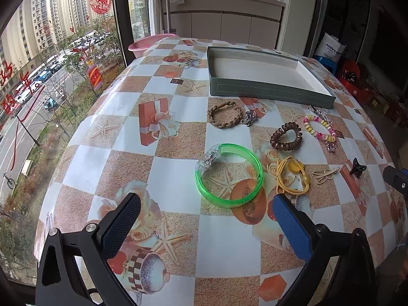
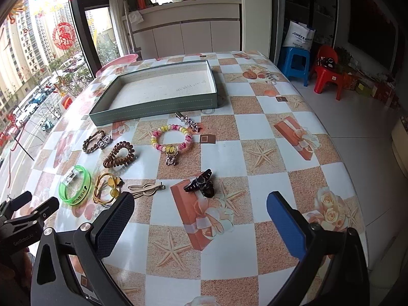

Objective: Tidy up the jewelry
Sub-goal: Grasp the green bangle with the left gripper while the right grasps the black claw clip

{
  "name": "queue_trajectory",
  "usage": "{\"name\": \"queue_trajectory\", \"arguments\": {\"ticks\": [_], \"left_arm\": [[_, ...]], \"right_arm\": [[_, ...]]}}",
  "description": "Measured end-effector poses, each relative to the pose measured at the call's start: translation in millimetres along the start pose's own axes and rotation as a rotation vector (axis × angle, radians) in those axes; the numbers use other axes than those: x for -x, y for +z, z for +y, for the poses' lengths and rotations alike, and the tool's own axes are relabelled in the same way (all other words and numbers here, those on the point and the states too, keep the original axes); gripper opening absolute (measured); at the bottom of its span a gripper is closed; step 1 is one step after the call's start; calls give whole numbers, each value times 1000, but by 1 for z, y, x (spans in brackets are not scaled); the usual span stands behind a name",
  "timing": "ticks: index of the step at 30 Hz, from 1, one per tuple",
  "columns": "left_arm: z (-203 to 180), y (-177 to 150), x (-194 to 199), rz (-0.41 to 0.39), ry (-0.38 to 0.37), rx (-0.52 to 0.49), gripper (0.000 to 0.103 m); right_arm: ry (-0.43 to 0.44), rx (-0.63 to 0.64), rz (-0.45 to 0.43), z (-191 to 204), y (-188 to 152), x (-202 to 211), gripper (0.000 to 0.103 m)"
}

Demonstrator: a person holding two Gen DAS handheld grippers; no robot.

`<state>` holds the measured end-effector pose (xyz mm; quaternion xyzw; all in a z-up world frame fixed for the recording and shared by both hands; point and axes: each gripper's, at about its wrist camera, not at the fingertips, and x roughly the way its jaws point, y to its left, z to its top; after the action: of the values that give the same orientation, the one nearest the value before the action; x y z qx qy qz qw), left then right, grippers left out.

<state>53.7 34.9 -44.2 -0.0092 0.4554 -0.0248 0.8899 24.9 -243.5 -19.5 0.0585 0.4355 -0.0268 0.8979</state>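
Observation:
An empty grey-green tray [image 1: 270, 94] [image 2: 153, 111] stands at the far side of the table. In front of it lie a green bangle [image 1: 251, 158] [image 2: 88, 181], brown braided bracelet [image 1: 224, 123] [image 2: 93, 141], brown spiral hair tie [image 1: 285, 137] [image 2: 118, 154], pink-yellow bead bracelet [image 1: 320, 127] [image 2: 170, 139], yellow cord bracelet [image 1: 293, 176] [image 2: 107, 187], beige hair clip [image 1: 326, 174] [image 2: 146, 188] and black claw clip [image 1: 358, 168] [image 2: 201, 185]. My left gripper [image 1: 206, 205] is open, just short of the bangle. My right gripper [image 2: 200, 202] is open, just short of the claw clip.
A silver star clip [image 2: 190, 122] lies by the tray's near edge. A pink basin [image 1: 148, 44] sits beyond the table's far left corner. A blue stool [image 2: 295, 65] and red chair [image 2: 329, 72] stand on the floor to the right. A window runs along the left.

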Motion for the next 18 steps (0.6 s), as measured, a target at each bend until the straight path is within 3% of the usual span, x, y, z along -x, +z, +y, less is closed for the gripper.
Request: {"name": "queue_trajectory", "arguments": {"ticks": [6,7,12,13,16,18], "left_arm": [[9,16,-35,70,-52,13,103],[9,18,-41,86,-59,8,97],[5,21,-57,116,-70,-22,97],[3,22,-58,119,-71,-39,91],[-5,24,-59,119,-75,-81,89],[-10,24,-59,110,-73,-111,76]], "right_arm": [[2,-9,125,-8,4,-42,103],[5,-6,143,-9,4,-48,101],[4,21,195,-7,1,-70,87],[4,24,201,-7,2,-74,85],[-23,71,185,0,5,-77,80],[-17,94,177,4,8,-79,76]]}}
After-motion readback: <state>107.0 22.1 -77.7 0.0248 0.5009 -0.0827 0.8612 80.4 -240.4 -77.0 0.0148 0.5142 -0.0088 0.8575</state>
